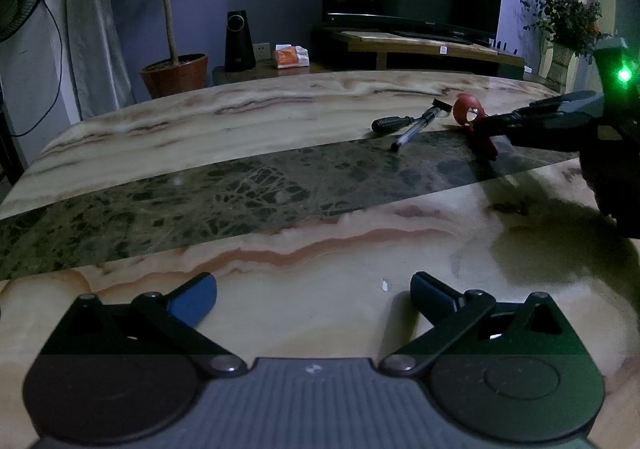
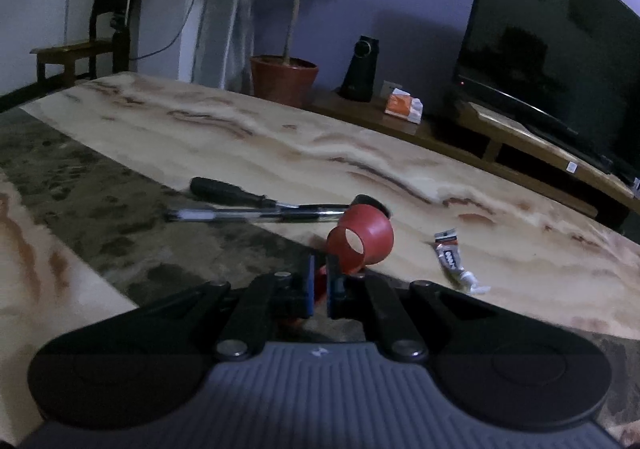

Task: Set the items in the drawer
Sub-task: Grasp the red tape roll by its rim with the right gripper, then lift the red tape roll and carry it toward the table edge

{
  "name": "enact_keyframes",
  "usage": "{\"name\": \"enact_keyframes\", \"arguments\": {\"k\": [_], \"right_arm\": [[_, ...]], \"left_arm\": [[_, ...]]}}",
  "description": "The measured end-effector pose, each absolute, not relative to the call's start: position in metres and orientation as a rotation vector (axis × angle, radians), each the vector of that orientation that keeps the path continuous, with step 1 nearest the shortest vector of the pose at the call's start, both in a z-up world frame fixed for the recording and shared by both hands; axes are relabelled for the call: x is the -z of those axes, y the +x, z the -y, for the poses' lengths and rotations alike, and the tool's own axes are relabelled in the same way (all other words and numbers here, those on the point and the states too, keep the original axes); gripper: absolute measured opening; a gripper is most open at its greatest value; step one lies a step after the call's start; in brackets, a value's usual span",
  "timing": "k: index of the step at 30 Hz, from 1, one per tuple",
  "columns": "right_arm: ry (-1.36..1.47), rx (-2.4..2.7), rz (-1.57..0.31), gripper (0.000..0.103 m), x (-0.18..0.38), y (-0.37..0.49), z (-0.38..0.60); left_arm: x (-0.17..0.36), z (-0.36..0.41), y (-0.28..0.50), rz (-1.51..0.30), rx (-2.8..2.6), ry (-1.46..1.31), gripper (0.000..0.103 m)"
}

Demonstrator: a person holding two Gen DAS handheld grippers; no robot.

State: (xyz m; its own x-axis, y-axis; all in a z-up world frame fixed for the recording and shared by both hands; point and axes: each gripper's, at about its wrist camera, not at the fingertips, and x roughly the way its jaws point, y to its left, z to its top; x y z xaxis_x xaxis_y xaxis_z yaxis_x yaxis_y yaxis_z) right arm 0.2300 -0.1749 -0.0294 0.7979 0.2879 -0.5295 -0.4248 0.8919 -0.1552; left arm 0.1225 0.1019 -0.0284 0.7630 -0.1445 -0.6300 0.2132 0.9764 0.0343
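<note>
Right tongs (image 2: 319, 281) are pinched nearly closed on the red tool (image 2: 362, 243), gripping its thin red stem low in the centre of the right wrist view. The tool's ring-shaped head sticks out just beyond the blue pads (image 2: 310, 285), its hole facing the camera, and its long axis runs straight ahead along the fingers. It looks like smooth moulded plastic, and I can't say exactly what kind of tool it is.

Left tongs (image 1: 314, 299) sit wide open and empty at the bottom of the left wrist view, well apart from everything, so the right hand is the nearer one by far.

Left of the red ring lie a screwdriver (image 2: 232, 191) with a black ribbed handle and a clear-barrelled pen (image 2: 240, 215), side by side and nearly touching, both lying crosswise. To the right rests a small crumpled glue tube (image 2: 452, 255), soft and dented.

The table (image 2: 240, 137) is glossy veined marble with a dark mottled band. No drawer shows in either view, so the carry probably comes next.
</note>
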Motion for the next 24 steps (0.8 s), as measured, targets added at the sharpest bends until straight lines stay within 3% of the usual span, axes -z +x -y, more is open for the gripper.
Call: {"name": "enact_keyframes", "arguments": {"k": [10,12,14,24], "right_arm": [[-0.306,-0.478,-0.54,0.003,0.015,0.177,0.171],[-0.319,-0.478,-0.54,0.006,0.014,0.168,0.171],[-0.282,-0.439,-0.526,0.027,0.009,0.168,0.177],[-0.211,-0.323,-0.502,0.028,0.009,0.216,0.188]], "left_arm": [[0.028,-0.102,0.123,-0.676,0.195,0.106,0.103],[0.028,-0.102,0.123,-0.676,0.195,0.106,0.103],[0.028,-0.102,0.123,-0.676,0.195,0.106,0.103],[0.028,-0.102,0.123,-0.676,0.195,0.106,0.103]]}}
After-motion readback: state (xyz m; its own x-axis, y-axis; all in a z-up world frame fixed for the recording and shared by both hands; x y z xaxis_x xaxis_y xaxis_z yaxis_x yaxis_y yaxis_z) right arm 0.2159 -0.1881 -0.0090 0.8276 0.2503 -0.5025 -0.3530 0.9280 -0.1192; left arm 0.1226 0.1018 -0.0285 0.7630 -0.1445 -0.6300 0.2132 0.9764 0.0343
